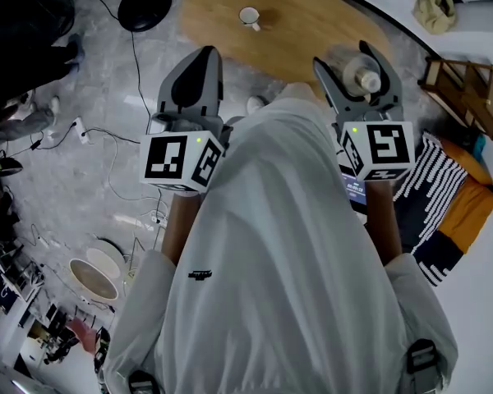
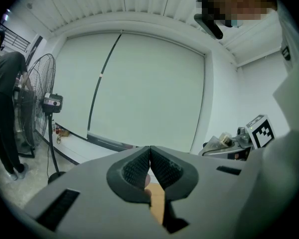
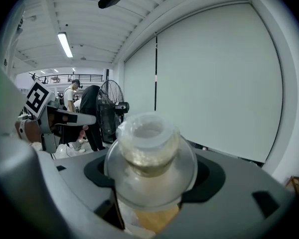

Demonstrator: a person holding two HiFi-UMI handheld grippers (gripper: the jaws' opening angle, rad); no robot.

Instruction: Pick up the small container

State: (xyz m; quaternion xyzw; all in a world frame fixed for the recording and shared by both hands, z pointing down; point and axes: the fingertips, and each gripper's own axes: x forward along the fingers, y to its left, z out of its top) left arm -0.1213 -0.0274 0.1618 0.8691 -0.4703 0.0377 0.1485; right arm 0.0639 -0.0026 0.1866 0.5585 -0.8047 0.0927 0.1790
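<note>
The small container (image 1: 364, 75) is a clear plastic tub with a whitish lid, and my right gripper (image 1: 361, 62) is shut on it, holding it up in front of the person's white shirt. In the right gripper view the small container (image 3: 149, 156) fills the space between the jaws and hides the pads of my right gripper (image 3: 149, 180). My left gripper (image 1: 199, 57) is raised beside it at the left, shut, with nothing in it. In the left gripper view the ribbed pads of my left gripper (image 2: 149, 156) meet. The small container (image 2: 224, 139) also shows far right there.
Below lies an oval wooden table (image 1: 222, 11) with a white cup (image 1: 249, 16) on it. A black fan base (image 1: 145, 5) and cables lie on the floor at left. A wooden rack (image 1: 468, 84) and a striped cloth (image 1: 431, 191) are at right. A standing fan (image 2: 37, 101) is at left.
</note>
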